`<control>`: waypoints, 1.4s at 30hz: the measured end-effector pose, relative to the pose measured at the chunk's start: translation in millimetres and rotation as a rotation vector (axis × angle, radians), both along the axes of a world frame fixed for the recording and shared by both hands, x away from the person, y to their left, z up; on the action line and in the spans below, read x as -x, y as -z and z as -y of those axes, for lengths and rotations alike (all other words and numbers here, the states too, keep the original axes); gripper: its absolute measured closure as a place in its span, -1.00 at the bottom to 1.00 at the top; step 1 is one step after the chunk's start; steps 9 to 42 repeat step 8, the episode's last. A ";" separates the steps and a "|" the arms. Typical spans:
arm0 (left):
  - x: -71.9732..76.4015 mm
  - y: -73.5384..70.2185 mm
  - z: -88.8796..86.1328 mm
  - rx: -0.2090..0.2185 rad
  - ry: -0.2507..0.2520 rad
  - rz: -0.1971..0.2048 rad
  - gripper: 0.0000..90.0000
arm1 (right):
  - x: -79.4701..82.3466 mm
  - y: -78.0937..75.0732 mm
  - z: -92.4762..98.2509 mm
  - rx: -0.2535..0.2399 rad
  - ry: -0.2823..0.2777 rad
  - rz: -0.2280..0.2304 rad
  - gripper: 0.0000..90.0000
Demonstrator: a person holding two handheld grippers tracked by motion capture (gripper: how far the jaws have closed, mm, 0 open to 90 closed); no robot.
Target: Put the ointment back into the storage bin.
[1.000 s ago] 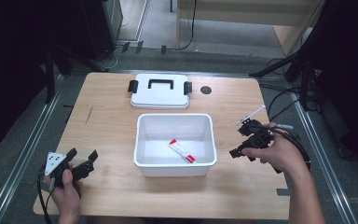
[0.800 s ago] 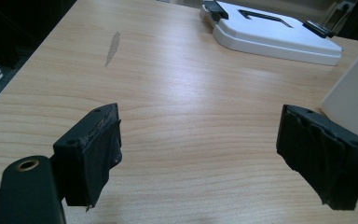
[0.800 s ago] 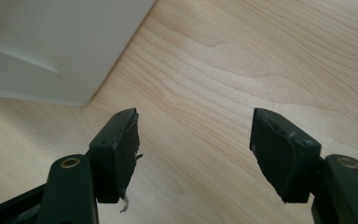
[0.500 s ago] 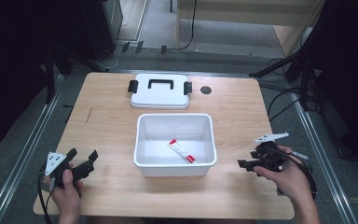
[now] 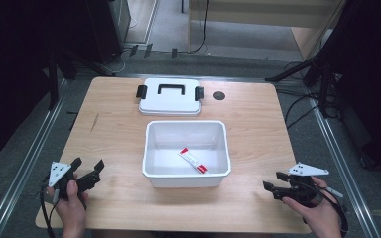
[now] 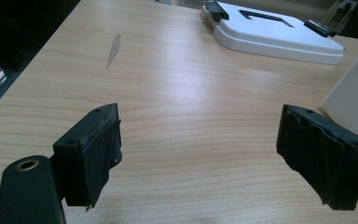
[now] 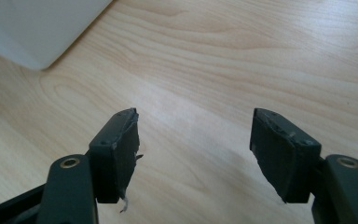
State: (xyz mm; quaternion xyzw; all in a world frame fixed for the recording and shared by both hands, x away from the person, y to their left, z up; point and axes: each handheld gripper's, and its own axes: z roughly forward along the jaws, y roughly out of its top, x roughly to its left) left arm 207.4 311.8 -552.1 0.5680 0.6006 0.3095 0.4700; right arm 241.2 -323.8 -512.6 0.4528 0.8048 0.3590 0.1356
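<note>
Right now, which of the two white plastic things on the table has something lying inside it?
The open white bin in the middle: a small red-and-white tube lies on its floor. The other, the flat lid with black handle and clips, lies beyond it, holding nothing.

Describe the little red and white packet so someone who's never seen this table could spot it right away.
Start at the wooden table and find the open white tub in its middle, nearer the person than the flat white lid with black handle. The packet lies slanted on the tub's floor, the tub's sole content and the one red-marked thing.
</note>
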 end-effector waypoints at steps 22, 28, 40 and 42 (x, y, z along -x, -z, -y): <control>1.4 0.6 -4.2 0.039 -0.021 0.010 -0.68 | 32.7 0.8 4.0 -0.004 0.051 0.157 -0.29; 1.4 0.6 -4.2 0.039 -0.021 0.010 -0.68 | 32.7 0.8 4.0 -0.004 0.051 0.157 -0.29; 1.4 0.6 -4.2 0.039 -0.021 0.010 -0.68 | 32.7 0.8 4.0 -0.004 0.051 0.157 -0.29; 1.4 0.6 -4.2 0.039 -0.021 0.010 -0.68 | 32.7 0.8 4.0 -0.004 0.051 0.157 -0.29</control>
